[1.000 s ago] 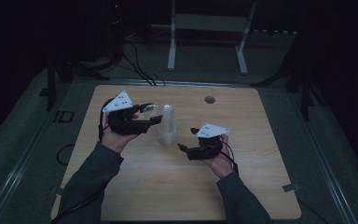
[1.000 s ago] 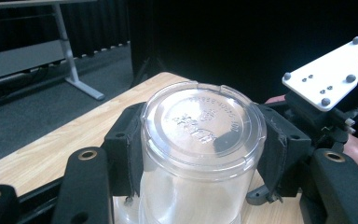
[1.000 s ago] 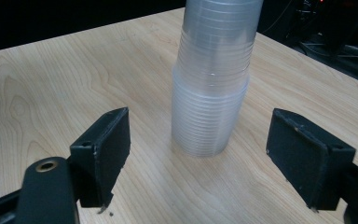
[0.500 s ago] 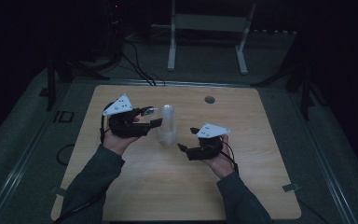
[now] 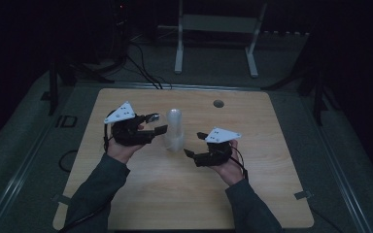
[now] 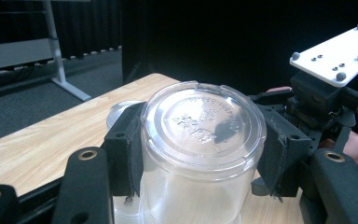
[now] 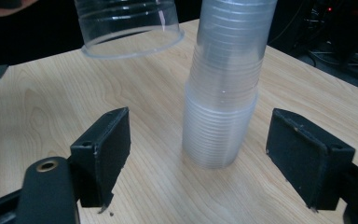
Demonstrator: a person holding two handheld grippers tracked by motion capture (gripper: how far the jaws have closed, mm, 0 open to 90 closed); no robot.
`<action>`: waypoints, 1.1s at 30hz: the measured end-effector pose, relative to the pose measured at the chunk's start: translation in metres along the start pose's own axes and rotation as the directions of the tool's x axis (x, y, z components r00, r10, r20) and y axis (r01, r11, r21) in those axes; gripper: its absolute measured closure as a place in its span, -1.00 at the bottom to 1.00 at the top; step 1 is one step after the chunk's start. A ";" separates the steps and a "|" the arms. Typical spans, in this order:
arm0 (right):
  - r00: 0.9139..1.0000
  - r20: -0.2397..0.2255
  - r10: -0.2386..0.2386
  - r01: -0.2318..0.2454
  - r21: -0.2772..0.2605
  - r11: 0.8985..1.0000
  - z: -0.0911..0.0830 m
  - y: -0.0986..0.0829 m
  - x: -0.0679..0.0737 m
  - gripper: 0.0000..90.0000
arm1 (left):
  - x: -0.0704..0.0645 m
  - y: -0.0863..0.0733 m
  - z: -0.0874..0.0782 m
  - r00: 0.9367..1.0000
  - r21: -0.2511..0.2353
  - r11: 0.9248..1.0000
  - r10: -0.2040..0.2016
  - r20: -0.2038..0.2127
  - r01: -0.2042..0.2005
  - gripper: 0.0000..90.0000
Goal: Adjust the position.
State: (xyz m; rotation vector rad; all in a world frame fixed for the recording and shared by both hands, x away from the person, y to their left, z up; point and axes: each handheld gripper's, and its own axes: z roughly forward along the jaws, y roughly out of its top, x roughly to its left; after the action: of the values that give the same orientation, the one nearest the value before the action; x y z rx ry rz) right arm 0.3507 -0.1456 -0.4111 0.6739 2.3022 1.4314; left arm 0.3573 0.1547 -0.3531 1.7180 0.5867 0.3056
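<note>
An upside-down stack of clear plastic cups stands mid-table; in the right gripper view the stack is close ahead. My left gripper is just left of the stack, shut on a single clear cup. In the left gripper view that cup sits bottom-up between the pads, with the left gripper clamping its sides. The same cup hangs in the air at the upper left of the right gripper view. My right gripper is open to the right of the stack; its jaws flank the stack's base without touching it.
The wooden table has a small round hole near its far edge. A metal stand and cables lie on the dark floor beyond. The other hand's gripper with its white plate is at the right of the left gripper view.
My left gripper with the single cup has drifted slightly lower, toward the person. The right gripper and the stack have stayed put.
</note>
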 end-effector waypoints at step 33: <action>0.996 -0.084 0.026 -0.034 -0.096 0.995 0.002 0.009 0.005 -0.52 | -0.003 -0.019 0.006 0.998 -0.027 0.998 -0.059 0.037 0.061 -0.09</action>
State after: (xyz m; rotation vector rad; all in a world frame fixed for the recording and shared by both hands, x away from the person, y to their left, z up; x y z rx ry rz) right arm 0.3495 -0.1373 -0.4039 0.6341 2.2755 1.6014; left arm 0.3539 0.1503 -0.3725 1.6720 0.6032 0.2384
